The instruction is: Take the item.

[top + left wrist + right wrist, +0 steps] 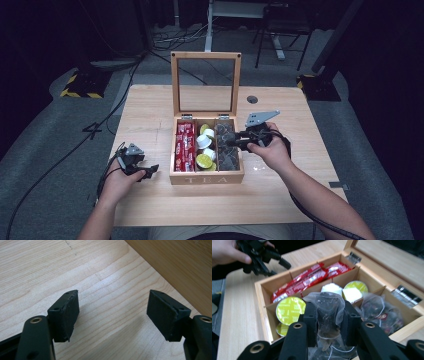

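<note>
The right gripper [329,322] has its jaws pinched on a clear tea bag [329,315], the filmy pouch bunched between the two black pads and sticking up above them; the jaws have just been closing on it. The bag hangs over the right-hand compartment of the wooden tea box [206,178], just above more clear tea bags [378,311] lying there, though blur makes it hard to say whether it is fully free of them. The middle compartment holds yellow-green capsules [290,310] and white ones, and the left compartment holds red sachets [309,277]. The box's glass-paned lid [205,82] stands upright behind.

The left gripper [112,312] has its jaws spread wide with only bare table [50,270] between them. It rests low on the tabletop just beside the box's left wall [180,267], held in the person's left hand [117,182].
</note>
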`<control>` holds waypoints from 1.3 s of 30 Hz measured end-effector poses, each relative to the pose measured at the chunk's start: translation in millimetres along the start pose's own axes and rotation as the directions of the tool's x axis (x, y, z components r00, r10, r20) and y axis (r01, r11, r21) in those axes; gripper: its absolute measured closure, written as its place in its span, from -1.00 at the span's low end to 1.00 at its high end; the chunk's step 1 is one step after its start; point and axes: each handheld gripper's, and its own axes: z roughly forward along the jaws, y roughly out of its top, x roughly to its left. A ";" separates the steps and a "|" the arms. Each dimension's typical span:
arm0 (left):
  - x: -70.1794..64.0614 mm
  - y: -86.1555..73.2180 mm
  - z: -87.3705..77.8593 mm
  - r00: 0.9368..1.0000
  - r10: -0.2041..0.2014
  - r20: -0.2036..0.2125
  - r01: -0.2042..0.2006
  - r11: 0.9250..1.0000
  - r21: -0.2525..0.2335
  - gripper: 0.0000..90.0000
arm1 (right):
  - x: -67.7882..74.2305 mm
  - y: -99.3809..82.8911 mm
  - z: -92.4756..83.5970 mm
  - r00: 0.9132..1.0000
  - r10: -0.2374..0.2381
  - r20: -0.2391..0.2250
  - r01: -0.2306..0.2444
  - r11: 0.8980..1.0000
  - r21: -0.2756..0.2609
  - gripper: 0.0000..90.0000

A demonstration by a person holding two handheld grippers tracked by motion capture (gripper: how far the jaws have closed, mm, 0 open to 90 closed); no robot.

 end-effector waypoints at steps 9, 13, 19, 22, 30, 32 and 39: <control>2.6 10.7 2.7 1.000 0.015 0.009 -0.015 1.000 -0.006 -0.41 | -2.5 5.6 -25.2 0.999 0.008 0.051 -0.006 0.999 -0.033 0.56; 4.6 11.2 4.1 1.000 0.006 0.006 -0.006 1.000 -0.009 -0.42 | -3.9 6.4 -33.7 0.998 0.006 0.067 -0.003 0.999 -0.040 0.56; 7.6 16.6 6.6 1.000 0.012 0.003 -0.012 1.000 -0.007 -0.42 | -11.4 4.4 -63.3 0.992 0.026 0.125 -0.018 0.998 -0.065 0.56; 8.1 17.9 8.7 1.000 0.001 0.003 -0.001 1.000 -0.002 -0.42 | -14.3 2.6 -76.3 0.988 0.034 0.152 -0.023 0.997 -0.076 0.56; 10.8 22.1 13.0 1.000 0.008 -0.007 -0.008 1.000 0.009 -0.41 | -23.8 -5.9 -103.4 0.976 0.063 0.207 -0.046 0.995 -0.088 0.56; 10.5 22.4 14.0 1.000 0.020 -0.011 -0.020 1.000 0.015 -0.40 | -26.4 -8.9 -109.0 0.974 0.068 0.217 -0.049 0.995 -0.089 0.56; 11.0 21.7 14.1 1.000 0.014 -0.009 -0.014 1.000 0.021 -0.40 | -36.5 -18.5 -125.1 0.958 0.101 0.267 -0.080 0.993 -0.087 0.56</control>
